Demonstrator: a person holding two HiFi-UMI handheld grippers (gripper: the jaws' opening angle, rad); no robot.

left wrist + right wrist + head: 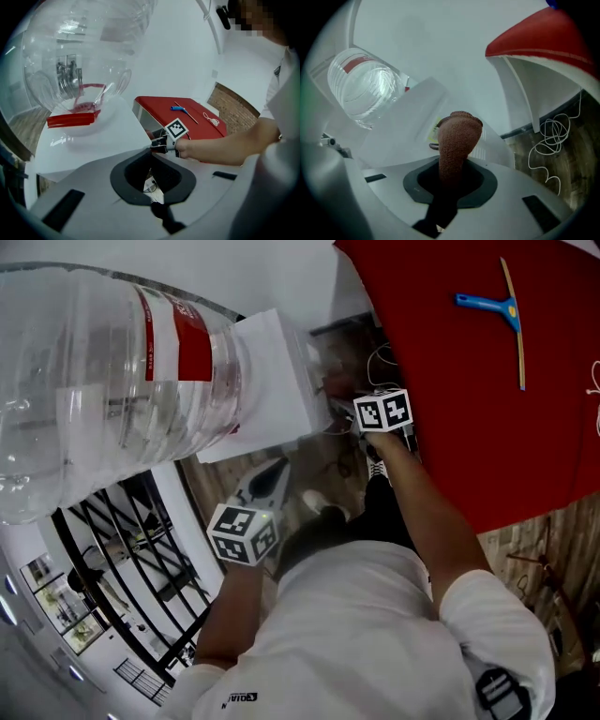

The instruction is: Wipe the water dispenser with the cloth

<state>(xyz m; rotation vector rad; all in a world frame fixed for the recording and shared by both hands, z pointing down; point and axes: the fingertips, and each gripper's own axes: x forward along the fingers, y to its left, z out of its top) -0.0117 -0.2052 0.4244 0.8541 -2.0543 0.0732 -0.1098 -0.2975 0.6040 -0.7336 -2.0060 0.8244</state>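
Your cloth (458, 140) is reddish-brown, fine knit texture. Water dispenser (272, 371) is plain white. The bottle (103, 381) is clear, ribbed, with a red label band (187, 338) carrying a white stripe. Counter (450, 381) is solid red on top and white underneath in the right gripper view. The squeegee (489, 305) has a blue handle and a thin tan blade. The marker cubes, left (242, 533) and right (382, 412), are white with black square patterns. Your right tongs (452, 178) and left tongs (152, 187) both have a light grey shell with a black collar. Your shirt (356, 634) is white. The cord (551, 136) is white. The floor (576, 154) is brown wood grain. The railing (122, 559) is black.
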